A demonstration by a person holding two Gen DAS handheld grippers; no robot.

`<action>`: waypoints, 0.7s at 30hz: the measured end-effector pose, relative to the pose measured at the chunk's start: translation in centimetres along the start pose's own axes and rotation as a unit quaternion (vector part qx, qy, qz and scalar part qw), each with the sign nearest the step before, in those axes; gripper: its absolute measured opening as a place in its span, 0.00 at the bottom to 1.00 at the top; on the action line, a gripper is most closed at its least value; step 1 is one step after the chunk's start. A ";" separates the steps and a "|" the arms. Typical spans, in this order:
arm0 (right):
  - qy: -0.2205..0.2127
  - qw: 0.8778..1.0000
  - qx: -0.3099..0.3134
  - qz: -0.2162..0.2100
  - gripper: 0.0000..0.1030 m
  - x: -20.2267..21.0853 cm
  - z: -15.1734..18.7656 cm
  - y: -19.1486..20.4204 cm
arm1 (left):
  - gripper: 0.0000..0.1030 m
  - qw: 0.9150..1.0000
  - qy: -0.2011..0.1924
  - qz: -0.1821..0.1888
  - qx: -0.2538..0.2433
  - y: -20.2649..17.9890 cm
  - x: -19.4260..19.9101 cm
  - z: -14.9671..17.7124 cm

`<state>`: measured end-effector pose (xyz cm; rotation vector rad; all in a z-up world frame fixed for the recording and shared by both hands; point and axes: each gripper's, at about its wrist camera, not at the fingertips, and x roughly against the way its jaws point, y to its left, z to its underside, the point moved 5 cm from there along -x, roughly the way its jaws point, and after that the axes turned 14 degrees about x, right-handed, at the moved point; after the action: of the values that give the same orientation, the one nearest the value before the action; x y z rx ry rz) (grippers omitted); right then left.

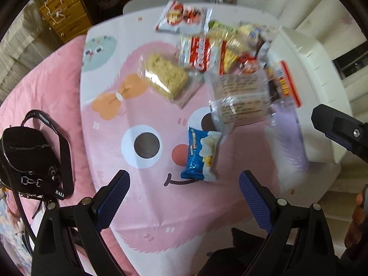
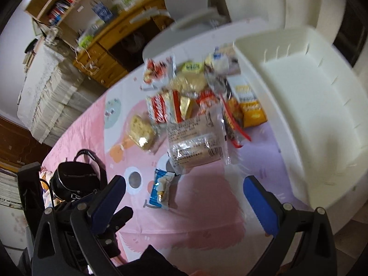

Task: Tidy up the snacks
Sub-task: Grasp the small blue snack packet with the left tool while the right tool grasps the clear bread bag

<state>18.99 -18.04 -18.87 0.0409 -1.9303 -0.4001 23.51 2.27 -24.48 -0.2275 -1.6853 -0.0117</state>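
A heap of snack packets (image 1: 220,50) (image 2: 195,96) lies on a pink cartoon-face cloth (image 1: 147,184) (image 2: 207,195). A blue and white packet (image 1: 202,155) (image 2: 161,189) lies alone, nearest to me. A clear-wrapped cake (image 1: 239,101) (image 2: 197,142) and a pale rice bar (image 1: 164,76) (image 2: 141,131) sit just beyond it. A white bin (image 2: 322,119) (image 1: 317,87) stands empty on the right. My left gripper (image 1: 184,186) hovers open just short of the blue packet. My right gripper (image 2: 184,191) is open above the cloth, with the blue packet between its finger line and the heap.
A black bag (image 1: 30,163) (image 2: 73,179) with a strap lies left on the pink bedding. A wooden desk with drawers (image 2: 103,62) and a white chair (image 2: 184,27) stand behind the table. The right gripper's body (image 1: 340,131) enters the left wrist view at right.
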 end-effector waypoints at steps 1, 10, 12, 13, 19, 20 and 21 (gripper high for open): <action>0.011 1.000 -0.003 -0.006 1.00 -0.9 -0.1 -0.3 | 0.92 1.000 0.007 -0.004 0.002 -0.1 -0.8 -0.2; 0.075 0.997 -0.011 -0.028 0.99 -7.7 -1.2 -1.5 | 0.82 0.998 0.054 -0.030 0.031 -0.1 -6.5 -1.4; 0.085 0.996 -0.013 -0.027 0.99 -8.9 -1.5 -1.7 | 0.79 0.997 0.064 -0.034 0.035 -0.1 -7.5 -1.6; 0.090 0.996 -0.013 -0.024 0.99 -9.5 -1.7 -1.8 | 0.79 0.997 0.067 -0.034 0.037 -0.1 -7.8 -1.6; 0.119 0.993 -0.017 -0.007 0.99 -12.5 -2.5 -2.4 | 0.61 0.995 0.083 -0.030 0.045 -0.2 -9.3 -1.8; 0.121 0.993 -0.017 -0.006 0.99 -12.8 -2.6 -2.4 | 0.59 0.995 0.086 -0.028 0.048 -0.5 -9.4 -1.7; 0.122 0.992 -0.015 -0.005 0.99 -13.1 -2.8 -2.4 | 0.57 0.995 0.088 -0.028 0.049 -0.6 -9.7 -1.7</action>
<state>26.23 -18.25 -30.36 0.0759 -1.6827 -0.4113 26.15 0.06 -33.70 -0.1033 -1.5126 0.0086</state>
